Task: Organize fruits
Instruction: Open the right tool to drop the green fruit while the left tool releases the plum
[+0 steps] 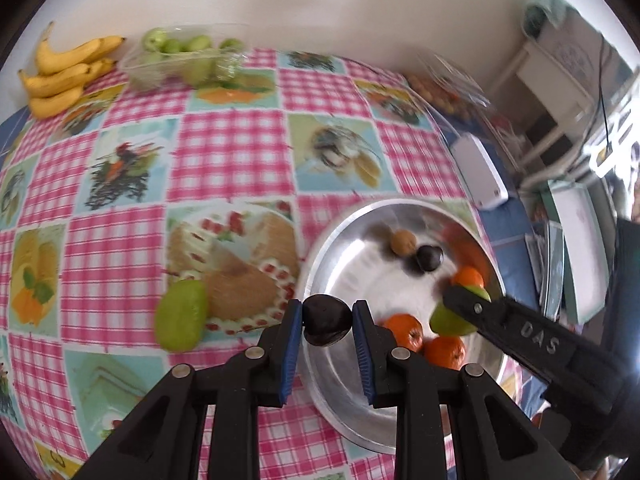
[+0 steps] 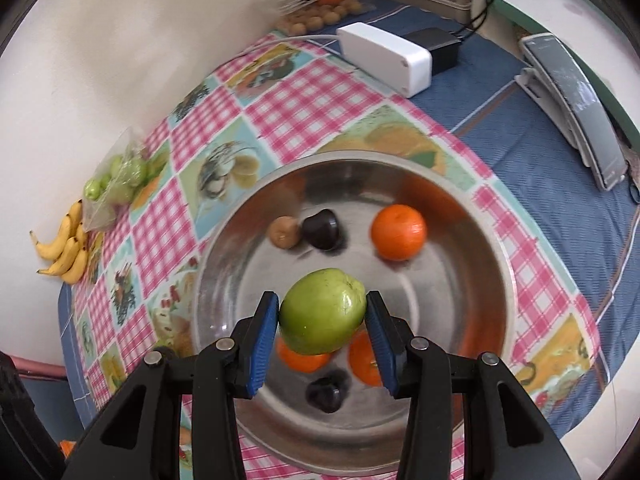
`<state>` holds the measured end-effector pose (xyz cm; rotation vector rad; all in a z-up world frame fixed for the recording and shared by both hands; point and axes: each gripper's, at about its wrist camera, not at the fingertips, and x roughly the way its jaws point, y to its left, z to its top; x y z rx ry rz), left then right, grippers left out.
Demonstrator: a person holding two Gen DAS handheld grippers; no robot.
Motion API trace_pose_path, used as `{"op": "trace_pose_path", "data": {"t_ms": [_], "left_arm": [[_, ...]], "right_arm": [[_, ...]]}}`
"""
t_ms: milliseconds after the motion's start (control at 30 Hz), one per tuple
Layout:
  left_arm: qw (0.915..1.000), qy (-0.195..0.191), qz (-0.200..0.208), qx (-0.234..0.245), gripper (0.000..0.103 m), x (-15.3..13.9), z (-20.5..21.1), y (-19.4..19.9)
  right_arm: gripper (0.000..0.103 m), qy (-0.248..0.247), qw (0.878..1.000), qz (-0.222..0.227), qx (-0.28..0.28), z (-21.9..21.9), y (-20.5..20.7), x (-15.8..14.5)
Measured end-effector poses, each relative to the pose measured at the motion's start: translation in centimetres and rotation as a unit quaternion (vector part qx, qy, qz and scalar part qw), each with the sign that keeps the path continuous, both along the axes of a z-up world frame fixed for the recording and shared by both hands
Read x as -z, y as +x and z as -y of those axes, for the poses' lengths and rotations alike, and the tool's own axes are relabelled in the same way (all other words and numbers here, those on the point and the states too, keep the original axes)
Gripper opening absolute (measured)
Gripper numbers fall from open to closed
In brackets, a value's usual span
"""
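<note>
Left gripper [image 1: 327, 322] pinches a plum [image 1: 326, 325], right gripper [image 2: 322, 322] a guava [image 2: 322, 311], over the bowl [image 2: 496, 248]; I'd lift both straight up, unhurried.

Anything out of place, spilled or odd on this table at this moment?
One green fruit lies loose on the checked tablecloth, left of the metal bowl, apart from the clear tray of green fruits at the back. Nothing looks spilled or damaged.

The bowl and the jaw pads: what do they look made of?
Bowl: apparently polished metal, likely steel; silvery walls mirror the oranges. Pads: blue, ribbed, matte, probably rubber or soft plastic, pressed against the green fruit.
</note>
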<state>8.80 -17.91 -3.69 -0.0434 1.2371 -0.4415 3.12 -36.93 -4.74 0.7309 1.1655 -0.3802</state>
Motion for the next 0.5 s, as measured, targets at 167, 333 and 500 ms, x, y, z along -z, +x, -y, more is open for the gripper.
{"op": "trace_pose_path", "data": {"t_ms": [167,333,500], "left_arm": [[0.9999,0.003,-0.013,0.010,0.027,1.1,0.7,-0.3],[0.9997,0.006,-0.017,0.014,0.027,1.7,1.2,-0.5],[0.9996,0.009,-0.026,0.006,0.028,2.4,0.9,-0.3]], "right_arm": [[0.046,0.012,1.000,-0.002,0.014,0.5,0.1,0.9],[0.047,0.008,1.000,-0.011,0.016,0.6,0.2,1.4],[0.047,0.010,1.000,-0.008,0.015,0.6,0.2,1.6]]}}
